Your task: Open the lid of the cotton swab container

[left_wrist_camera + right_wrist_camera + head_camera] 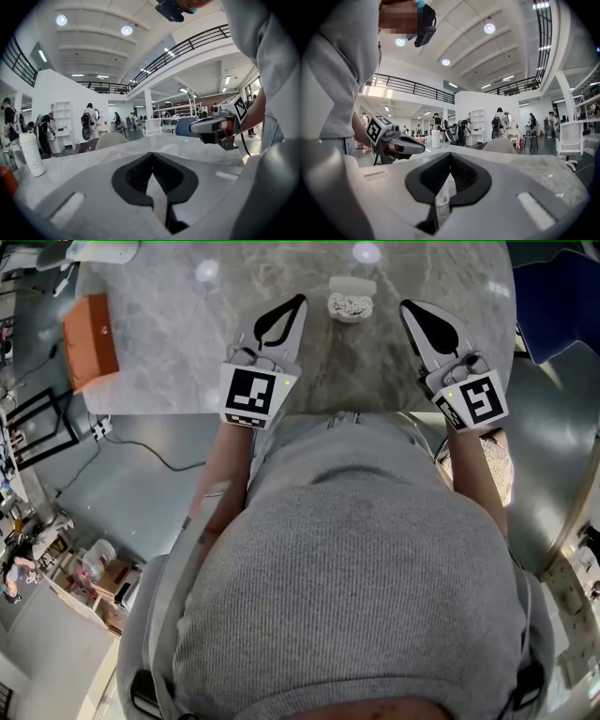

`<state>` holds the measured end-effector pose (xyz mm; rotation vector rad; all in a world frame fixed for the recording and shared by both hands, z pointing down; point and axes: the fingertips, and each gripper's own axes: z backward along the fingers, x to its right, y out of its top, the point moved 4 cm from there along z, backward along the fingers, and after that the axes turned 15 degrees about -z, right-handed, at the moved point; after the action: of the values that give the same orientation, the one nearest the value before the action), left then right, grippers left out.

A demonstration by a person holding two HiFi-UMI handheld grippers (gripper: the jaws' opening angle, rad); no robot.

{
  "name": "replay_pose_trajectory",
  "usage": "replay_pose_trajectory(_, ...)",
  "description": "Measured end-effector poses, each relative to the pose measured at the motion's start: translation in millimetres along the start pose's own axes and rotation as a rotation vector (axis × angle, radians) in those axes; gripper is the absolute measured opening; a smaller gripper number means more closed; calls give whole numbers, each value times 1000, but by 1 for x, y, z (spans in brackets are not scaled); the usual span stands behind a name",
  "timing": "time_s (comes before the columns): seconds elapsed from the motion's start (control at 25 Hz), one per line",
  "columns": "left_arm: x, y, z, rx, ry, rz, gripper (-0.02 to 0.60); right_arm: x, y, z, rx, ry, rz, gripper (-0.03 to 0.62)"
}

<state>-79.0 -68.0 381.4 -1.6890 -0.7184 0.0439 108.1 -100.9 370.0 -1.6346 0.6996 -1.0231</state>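
Hand-held grippers, left (300,300) and right (406,306), pressed together, empty; could topple cotton swab container (351,304) between them if swung inward.

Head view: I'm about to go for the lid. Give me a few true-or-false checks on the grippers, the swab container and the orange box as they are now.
1. The left gripper and the right gripper both have their jaws shut. True.
2. The left gripper holds the cotton swab container. False: nothing is between its jaws, and the container stands apart from both grippers.
3. The container sits on the marble table, between the two grippers' tips. True.
4. The orange box is right of the container in the head view. False: the orange box is far left, at the table's left edge.
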Motion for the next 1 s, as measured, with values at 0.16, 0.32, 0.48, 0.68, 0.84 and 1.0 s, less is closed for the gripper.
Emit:
replay_pose_trajectory(0.16,4,7,1,9,31,2,0,1,7,4,7,-10,-24,2)
replay_pose_trajectory(0.32,10,12,4,17,66,7,-1,-1,10,9,17,3,-36,2)
replay_pose_trajectory(0.48,12,19,9,23,75,23,-2,-6,10,10,14,31,-37,2)
replay_pose_trajectory(0.68,6,34,21,53,100,9,-2,-17,19,9,27,46,-22,2)
replay_pose_trajectory(0.84,2,42,32,79,103,-21,-2,-27,19,7,36,41,-13,2)
replay_pose_trajectory(1.0,5,47,50,108,86,-20,-2,-43,15,13,37,13,-18,2)
